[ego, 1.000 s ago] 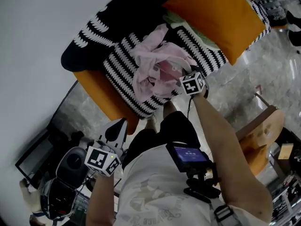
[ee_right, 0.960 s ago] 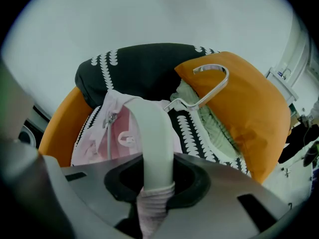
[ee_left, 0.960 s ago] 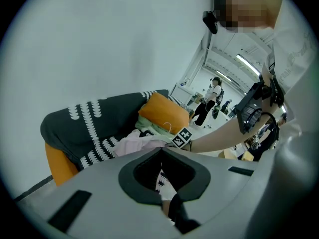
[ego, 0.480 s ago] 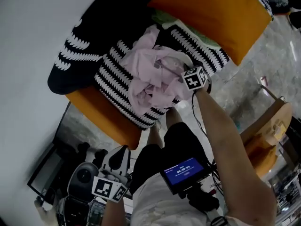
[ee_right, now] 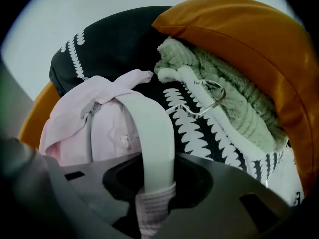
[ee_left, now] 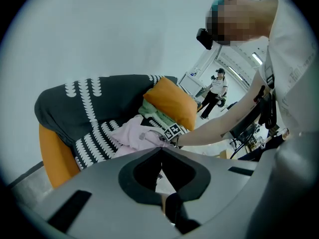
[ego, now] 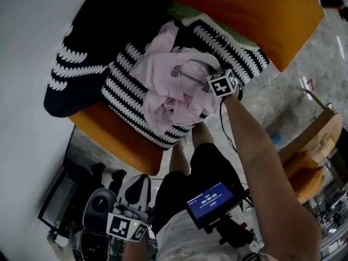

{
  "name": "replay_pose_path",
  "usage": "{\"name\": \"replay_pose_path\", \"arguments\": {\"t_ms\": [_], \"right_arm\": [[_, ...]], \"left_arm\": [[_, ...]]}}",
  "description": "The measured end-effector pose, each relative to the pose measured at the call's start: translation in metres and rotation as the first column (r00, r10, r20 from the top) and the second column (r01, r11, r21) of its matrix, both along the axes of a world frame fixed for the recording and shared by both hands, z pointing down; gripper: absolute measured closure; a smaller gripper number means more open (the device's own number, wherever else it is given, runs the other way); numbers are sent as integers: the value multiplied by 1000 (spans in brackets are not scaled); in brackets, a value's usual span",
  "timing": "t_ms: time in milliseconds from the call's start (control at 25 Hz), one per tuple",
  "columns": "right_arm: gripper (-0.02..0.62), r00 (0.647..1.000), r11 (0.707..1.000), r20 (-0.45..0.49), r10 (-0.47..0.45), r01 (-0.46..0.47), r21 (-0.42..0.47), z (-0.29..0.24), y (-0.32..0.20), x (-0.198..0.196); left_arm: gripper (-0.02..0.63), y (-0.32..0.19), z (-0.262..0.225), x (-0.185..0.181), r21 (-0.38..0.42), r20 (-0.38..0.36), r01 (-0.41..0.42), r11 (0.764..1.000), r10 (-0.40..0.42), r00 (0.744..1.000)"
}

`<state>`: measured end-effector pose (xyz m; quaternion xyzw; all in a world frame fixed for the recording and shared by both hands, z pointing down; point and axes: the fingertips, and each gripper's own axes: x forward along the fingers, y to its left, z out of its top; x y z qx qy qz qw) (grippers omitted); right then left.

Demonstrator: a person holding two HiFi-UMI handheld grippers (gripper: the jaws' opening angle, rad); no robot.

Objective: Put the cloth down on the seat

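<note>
A crumpled pink cloth (ego: 168,86) lies on the armchair's seat, on its black-and-white throw (ego: 122,91). My right gripper (ego: 209,80) rests at the cloth's right edge. In the right gripper view its jaws (ee_right: 154,156) are opening, with a white band (ee_right: 149,123) and a pink ribbed cuff of the cloth (ee_right: 75,128) still filling the gap between them. My left gripper (ego: 136,185) hangs low by the person's side, far from the chair. Its jaws (ee_left: 160,149) are shut with nothing in them.
An orange cushion (ego: 250,15) leans at the chair's back over a green knitted cloth (ee_right: 234,103) with a metal hanger hook (ee_right: 212,101). The chair's orange front edge (ego: 114,140) faces the person's legs. Dark equipment (ego: 98,205) stands on the floor at lower left, and a wooden stool (ego: 315,140) at right.
The left gripper has dropped lower in the head view. The right gripper has stayed at the cloth's right edge while the chair has shifted slightly in the view.
</note>
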<state>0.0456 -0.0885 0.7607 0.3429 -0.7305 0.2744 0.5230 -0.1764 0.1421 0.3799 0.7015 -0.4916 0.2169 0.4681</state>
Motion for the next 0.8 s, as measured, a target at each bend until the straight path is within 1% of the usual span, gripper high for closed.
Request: {"name": "replay_pose_path", "arguments": {"t_ms": [120,160,280,440,560,680,720,800], "right_arm": [[425,1000,1000,-23,-6,6,1,9,0,-8],[397,1000,1000,-24,-2,2,0,12,0,-9],[345,999,999,4,32,-32,-18,10,5,3],[337,997,998,57,49,-47,-34,-8,11,23],[337,995,998,81,50,-46,-50,-17,21,26],[340,996,999,86,33,-30,-31,-24,9,27],[349,996,999,85,24,-22,-28,-28,7,27],[390,997,1000,79,9,-7,-23,-36,10,29]], "left_arm": [[595,-6,7,0,-11,0,-18,1000,18,1000],[595,-8,9,3,-12,2,-25,1000,25,1000],[595,-14,7,20,-3,8,-56,998,56,998],[595,-21,0,38,30,4,-81,996,81,997],[595,-22,0,42,47,-9,-92,995,92,996],[595,-36,3,43,81,-21,-98,992,100,995],[595,-38,2,45,87,-25,-101,991,103,994],[595,-35,0,49,91,-30,-107,990,111,993]]}}
